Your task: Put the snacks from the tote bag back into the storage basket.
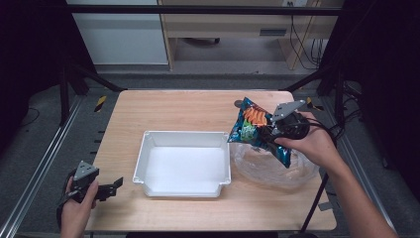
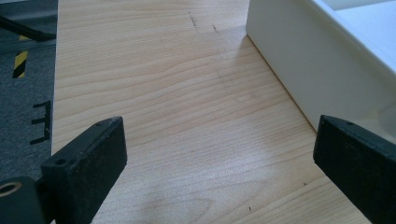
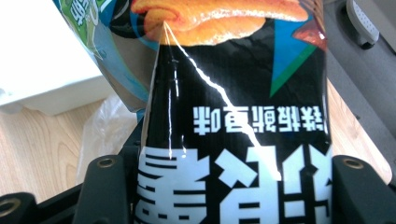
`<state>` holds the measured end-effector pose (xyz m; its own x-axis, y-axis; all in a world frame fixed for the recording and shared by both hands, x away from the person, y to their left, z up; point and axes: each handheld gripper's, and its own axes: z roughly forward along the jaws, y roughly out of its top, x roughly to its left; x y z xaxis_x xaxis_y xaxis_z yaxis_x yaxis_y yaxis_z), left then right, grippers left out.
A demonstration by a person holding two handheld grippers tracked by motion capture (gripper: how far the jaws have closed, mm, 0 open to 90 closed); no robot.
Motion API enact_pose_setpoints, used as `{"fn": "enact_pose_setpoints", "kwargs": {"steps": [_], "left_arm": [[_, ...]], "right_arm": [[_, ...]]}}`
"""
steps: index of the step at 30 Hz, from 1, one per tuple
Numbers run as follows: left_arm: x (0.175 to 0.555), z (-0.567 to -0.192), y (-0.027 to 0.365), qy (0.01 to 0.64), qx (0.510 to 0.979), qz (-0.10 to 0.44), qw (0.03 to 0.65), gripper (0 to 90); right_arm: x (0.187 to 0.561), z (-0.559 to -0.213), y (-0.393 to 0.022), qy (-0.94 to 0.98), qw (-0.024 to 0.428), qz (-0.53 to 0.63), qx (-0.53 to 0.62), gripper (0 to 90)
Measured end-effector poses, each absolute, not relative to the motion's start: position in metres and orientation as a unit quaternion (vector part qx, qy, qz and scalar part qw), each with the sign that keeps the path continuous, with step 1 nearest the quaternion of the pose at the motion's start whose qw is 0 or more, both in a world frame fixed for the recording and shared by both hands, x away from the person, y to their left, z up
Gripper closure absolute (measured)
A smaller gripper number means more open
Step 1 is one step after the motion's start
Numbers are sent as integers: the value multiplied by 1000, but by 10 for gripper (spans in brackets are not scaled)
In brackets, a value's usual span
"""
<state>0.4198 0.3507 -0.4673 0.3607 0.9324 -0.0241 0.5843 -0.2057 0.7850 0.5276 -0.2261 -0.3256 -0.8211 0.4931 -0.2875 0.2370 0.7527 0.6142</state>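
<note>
A blue and black snack bag [image 1: 253,128] with orange pictures hangs in the air above the right half of the table, tilted, held by my right gripper [image 1: 273,135]. In the right gripper view the bag [image 3: 233,116] stands between both black jaws, which press on its sides. A clear plastic bag [image 1: 270,166] lies on the table right under it. My left gripper [image 1: 115,187] rests near the table's front left corner, open with nothing between its jaws, as the left gripper view confirms with bare wood between the fingers [image 2: 91,163].
A white rectangular tray [image 1: 141,158] sits in the middle of the wooden table [image 1: 173,106]; its wall [image 2: 299,65] stands just right of my left gripper. Black frame posts flank the table. A small dark disc [image 1: 238,103] lies at the back right.
</note>
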Motion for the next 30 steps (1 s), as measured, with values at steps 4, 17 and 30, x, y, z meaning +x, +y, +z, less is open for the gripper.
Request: {"fn": "enact_pose_setpoints", "kwargs": {"steps": [4, 17, 30], "left_arm": [[420, -468, 351, 515, 736, 238, 369, 26], [420, -467, 351, 514, 736, 238, 370, 25], [420, -467, 351, 514, 736, 238, 371, 25]], "right_arm": [[525, -323, -215, 911, 224, 289, 191, 405], [515, -316, -178, 917, 224, 295, 146, 406], [509, -312, -154, 920, 222, 301, 119, 406]]}}
